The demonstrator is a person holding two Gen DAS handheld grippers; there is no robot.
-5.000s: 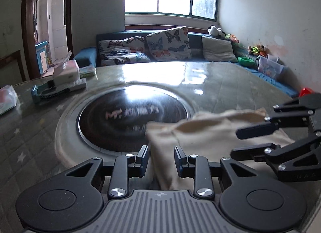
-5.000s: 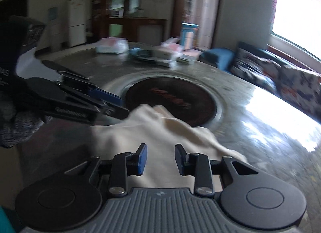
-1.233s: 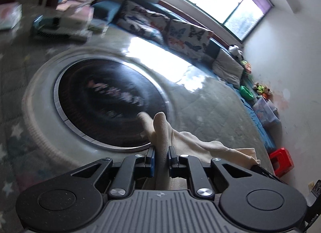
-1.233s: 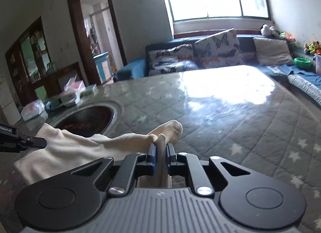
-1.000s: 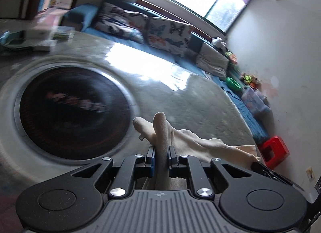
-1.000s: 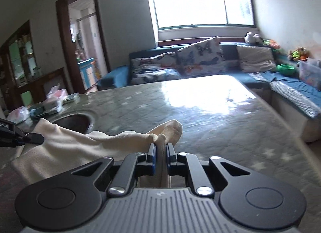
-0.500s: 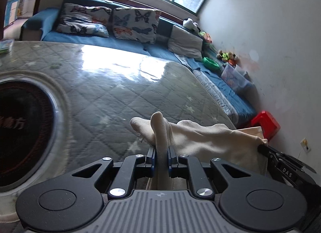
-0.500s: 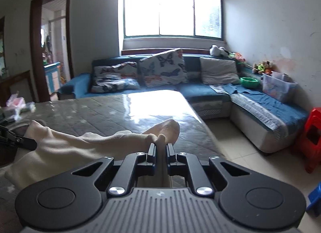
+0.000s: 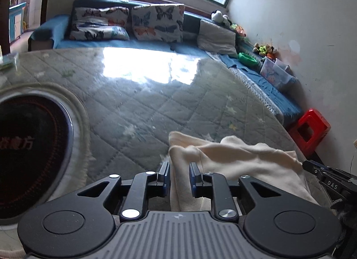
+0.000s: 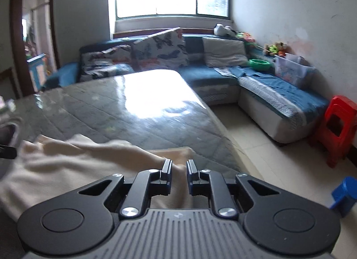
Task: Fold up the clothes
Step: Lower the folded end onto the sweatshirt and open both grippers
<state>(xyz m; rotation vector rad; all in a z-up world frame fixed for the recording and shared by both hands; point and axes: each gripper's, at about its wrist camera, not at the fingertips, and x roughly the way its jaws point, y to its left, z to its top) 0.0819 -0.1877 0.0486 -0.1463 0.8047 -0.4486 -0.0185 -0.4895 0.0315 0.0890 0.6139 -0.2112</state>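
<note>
Two views. Left wrist: left claw point(image 9: 179, 175) just parted, released, cream garment point(image 9: 234, 158) slack between pads, laid on worktop point(image 9: 145, 102) right of hotplate point(image 9: 29, 147). Right wrist: right claw point(image 10: 179, 173) likewise loosened, cloth point(image 10: 78, 163) dropped flat to set the fold.

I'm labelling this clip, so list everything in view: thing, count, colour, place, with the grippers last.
Garment: one, cream, rumpled on the table's near right part.
Table: one, grey-green quilted cover with stars.
Round inset: one, dark, in the table at left.
Sofa: one, blue, under the window and along the wall.
Butterfly cushions: three, white patterned, on the sofa.
Plain cushion: one, grey, on the sofa.
Bowl: one, green, on the sofa.
Storage box: one, clear, on the sofa.
Stool: one, red, by the wall.
Left gripper: black, jaws just opened, cloth loose between them.
Right gripper: black, jaws just opened, over the cloth.
</note>
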